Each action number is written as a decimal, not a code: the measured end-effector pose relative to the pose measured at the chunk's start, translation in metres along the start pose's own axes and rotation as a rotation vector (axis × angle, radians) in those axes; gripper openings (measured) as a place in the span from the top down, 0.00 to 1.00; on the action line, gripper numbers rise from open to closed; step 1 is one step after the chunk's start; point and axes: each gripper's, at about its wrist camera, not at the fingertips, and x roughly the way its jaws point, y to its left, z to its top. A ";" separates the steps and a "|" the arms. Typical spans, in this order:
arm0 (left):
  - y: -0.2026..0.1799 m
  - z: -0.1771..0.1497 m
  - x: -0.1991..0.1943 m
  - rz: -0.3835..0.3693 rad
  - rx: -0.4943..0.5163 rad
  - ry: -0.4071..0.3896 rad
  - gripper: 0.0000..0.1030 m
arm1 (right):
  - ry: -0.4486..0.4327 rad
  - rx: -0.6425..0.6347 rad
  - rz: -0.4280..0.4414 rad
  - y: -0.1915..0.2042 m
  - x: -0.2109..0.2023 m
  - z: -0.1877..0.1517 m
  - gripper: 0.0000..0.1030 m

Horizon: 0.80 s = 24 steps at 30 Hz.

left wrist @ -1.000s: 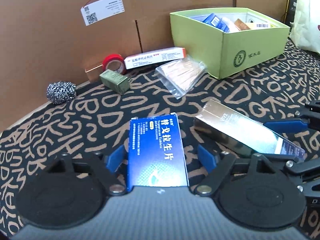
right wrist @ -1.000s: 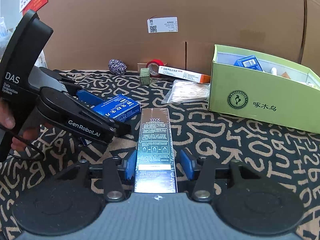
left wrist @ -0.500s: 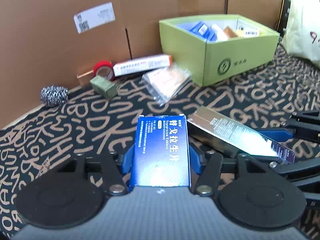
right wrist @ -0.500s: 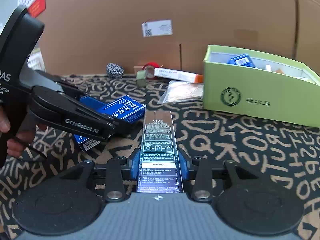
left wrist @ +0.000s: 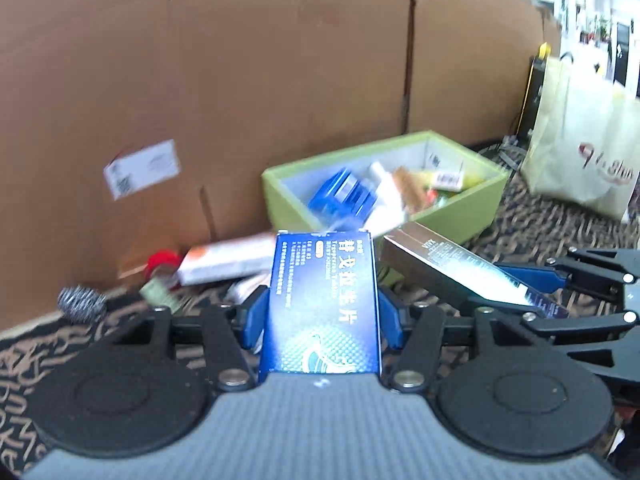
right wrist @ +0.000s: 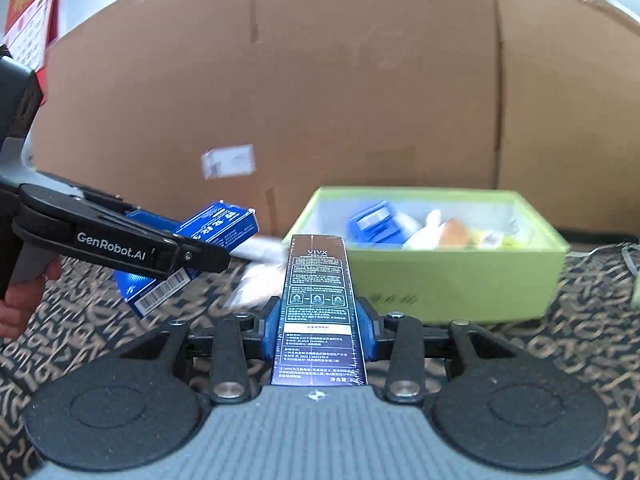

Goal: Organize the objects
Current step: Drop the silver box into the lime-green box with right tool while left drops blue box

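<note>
**Inspector A:** Above the patterned cloth (right wrist: 580, 344), both loads are now clear of the surface. A second ago the blue box (left wrist: 322, 300) lay flat between wide jaws; the left gripper (left wrist: 322, 312) has since clamped its sides and raised it.

**Inspector B:** Confirmed. The right gripper (right wrist: 318, 332) likewise pinches the long dark box (right wrist: 318, 300), which also lay on the cloth earlier and is now lifted. Both pairs of jaws have settled.

**Inspector A:** Destination?

**Inspector B:** In my judgement, the green bin (right wrist: 440, 280) ahead, already part filled; both boxes point towards it.

**Inspector A:** Remaining?

**Inspector B:** Steel scourer (left wrist: 80, 302), red tape (left wrist: 162, 260) and a white carton (left wrist: 228, 262) by the cardboard wall (left wrist: 240, 80).
</note>
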 end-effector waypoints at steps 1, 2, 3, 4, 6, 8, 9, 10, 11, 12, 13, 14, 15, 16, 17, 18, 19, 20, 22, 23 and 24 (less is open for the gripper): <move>-0.004 0.006 0.003 -0.010 -0.004 -0.008 0.46 | -0.014 0.002 -0.016 -0.006 0.000 0.004 0.58; -0.008 0.012 0.007 -0.020 -0.013 -0.015 0.45 | -0.025 0.002 -0.033 -0.011 0.000 0.007 0.58; -0.012 0.020 0.011 -0.031 -0.023 -0.021 0.46 | -0.035 0.005 -0.052 -0.017 0.002 0.011 0.58; -0.016 0.027 0.016 -0.045 -0.031 -0.026 0.46 | -0.041 0.009 -0.067 -0.023 0.004 0.013 0.58; -0.024 0.039 0.026 -0.059 -0.042 -0.037 0.45 | -0.055 0.025 -0.099 -0.036 0.011 0.019 0.58; -0.032 0.051 0.039 -0.063 -0.049 -0.041 0.46 | -0.061 0.042 -0.129 -0.048 0.019 0.025 0.58; -0.036 0.056 0.046 -0.065 -0.051 -0.040 0.45 | -0.061 0.049 -0.135 -0.054 0.024 0.027 0.58; -0.040 0.061 0.052 -0.066 -0.054 -0.039 0.45 | -0.058 0.060 -0.136 -0.060 0.028 0.029 0.58; -0.042 0.067 0.060 -0.067 -0.059 -0.038 0.45 | -0.059 0.073 -0.137 -0.067 0.034 0.032 0.58; -0.044 0.073 0.067 -0.067 -0.062 -0.036 0.45 | -0.061 0.075 -0.143 -0.071 0.039 0.034 0.58; -0.046 0.079 0.075 -0.065 -0.065 -0.036 0.45 | -0.063 0.071 -0.153 -0.075 0.044 0.036 0.58; -0.048 0.085 0.083 -0.060 -0.069 -0.035 0.45 | -0.067 0.065 -0.164 -0.078 0.049 0.038 0.58; -0.048 0.090 0.091 -0.054 -0.073 -0.032 0.45 | -0.070 0.059 -0.176 -0.081 0.055 0.041 0.58; -0.049 0.095 0.099 -0.048 -0.080 -0.029 0.45 | -0.071 0.059 -0.186 -0.084 0.061 0.043 0.58; -0.049 0.099 0.107 -0.044 -0.085 -0.025 0.45 | -0.076 0.064 -0.191 -0.089 0.068 0.045 0.58; -0.050 0.102 0.115 -0.042 -0.091 -0.020 0.45 | -0.081 0.069 -0.195 -0.093 0.073 0.047 0.58; -0.050 0.105 0.122 -0.040 -0.097 -0.016 0.45 | -0.085 0.072 -0.204 -0.097 0.079 0.048 0.58; -0.052 0.107 0.130 -0.036 -0.102 -0.012 0.45 | -0.087 0.075 -0.214 -0.100 0.084 0.050 0.58; -0.054 0.108 0.142 -0.032 -0.104 -0.007 0.46 | -0.092 0.083 -0.217 -0.107 0.095 0.051 0.58; -0.054 0.108 0.148 -0.026 -0.104 -0.009 0.45 | -0.093 0.089 -0.210 -0.110 0.100 0.051 0.58; -0.055 0.108 0.154 -0.015 -0.102 -0.014 0.41 | -0.089 0.092 -0.201 -0.112 0.106 0.049 0.58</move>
